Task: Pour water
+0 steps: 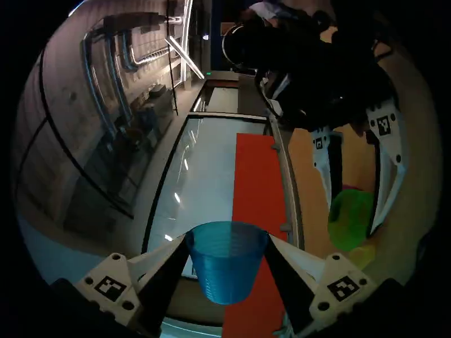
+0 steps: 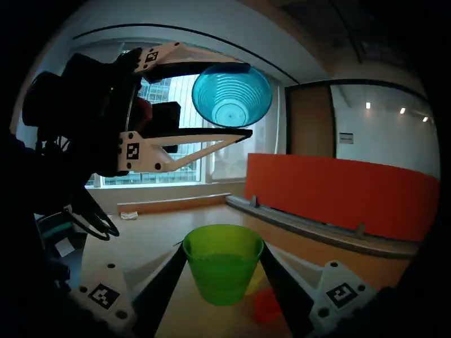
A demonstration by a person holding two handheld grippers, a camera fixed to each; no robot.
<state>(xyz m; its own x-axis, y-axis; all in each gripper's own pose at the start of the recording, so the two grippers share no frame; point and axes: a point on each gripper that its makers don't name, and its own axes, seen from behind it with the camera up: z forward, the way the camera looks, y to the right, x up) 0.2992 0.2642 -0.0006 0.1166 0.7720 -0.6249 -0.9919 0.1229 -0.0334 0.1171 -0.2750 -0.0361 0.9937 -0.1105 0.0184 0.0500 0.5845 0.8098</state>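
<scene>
The blue cup (image 2: 231, 94) is held tipped, its mouth turned toward the right gripper view, and is clamped between the fingers of the left gripper (image 1: 227, 239). Lower down, the green cup (image 2: 223, 262) is gripped upright by the right gripper (image 2: 224, 248) above the wooden table (image 2: 141, 236), near an orange partition (image 2: 349, 191).

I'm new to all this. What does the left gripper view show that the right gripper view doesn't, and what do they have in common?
Left gripper view: bright light strips overhead, and the blue cup seen from its side, gripped in the left gripper's jaws.
Right gripper view: a wooden door, a small red object on the table, and the blue cup's inside, its mouth tipped toward the camera.
Both: the two cups, the green cup held in the right gripper's jaws, and the orange partition.
</scene>
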